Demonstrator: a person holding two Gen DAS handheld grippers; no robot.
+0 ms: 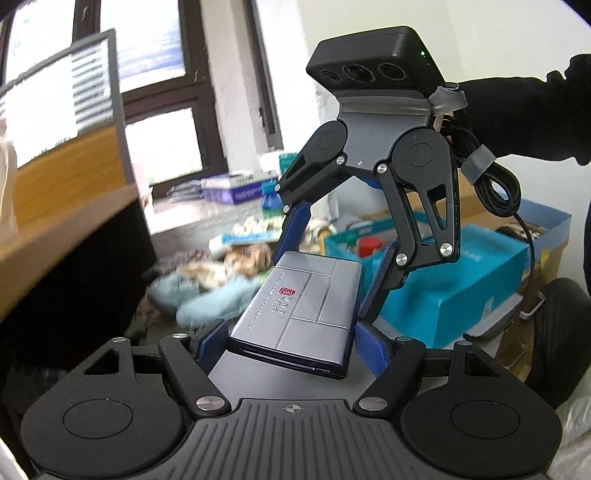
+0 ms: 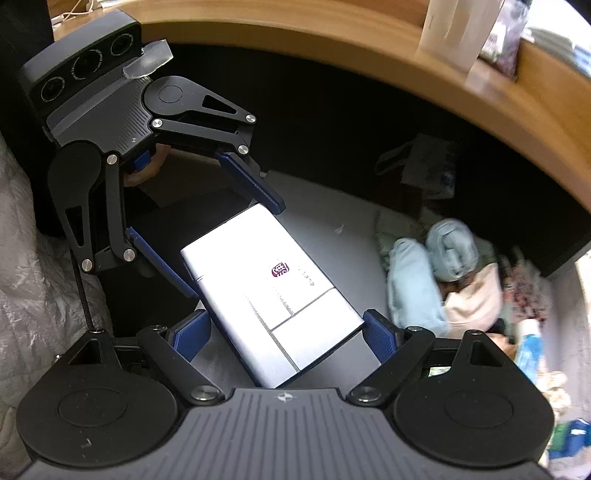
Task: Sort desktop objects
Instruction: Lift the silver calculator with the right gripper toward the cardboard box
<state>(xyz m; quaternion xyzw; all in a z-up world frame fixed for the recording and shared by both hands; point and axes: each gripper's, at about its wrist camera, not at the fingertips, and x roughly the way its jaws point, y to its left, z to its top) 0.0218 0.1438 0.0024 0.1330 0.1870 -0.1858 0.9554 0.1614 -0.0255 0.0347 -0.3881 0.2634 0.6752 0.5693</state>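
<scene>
Case: silver hinged case (image 1: 301, 306) mid-frame, near end cut off | left gripper (image 1: 291, 339) clamps its sides | right gripper (image 2: 284, 332) spread wide, contact unclear | behind: blurred pale-blue cloth (image 2: 432, 266), desk edge (image 2: 498, 92).

Bright dark-framed window (image 1: 162, 110), white wall (image 1: 369, 22), curved wooden desk edge (image 2: 369, 40), grey floor (image 2: 325, 236) in shadow

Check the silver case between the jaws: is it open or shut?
Shut. The silver case has its lid flat on the body, only a thin dark seam along the near edge; nothing inside shows.
</scene>
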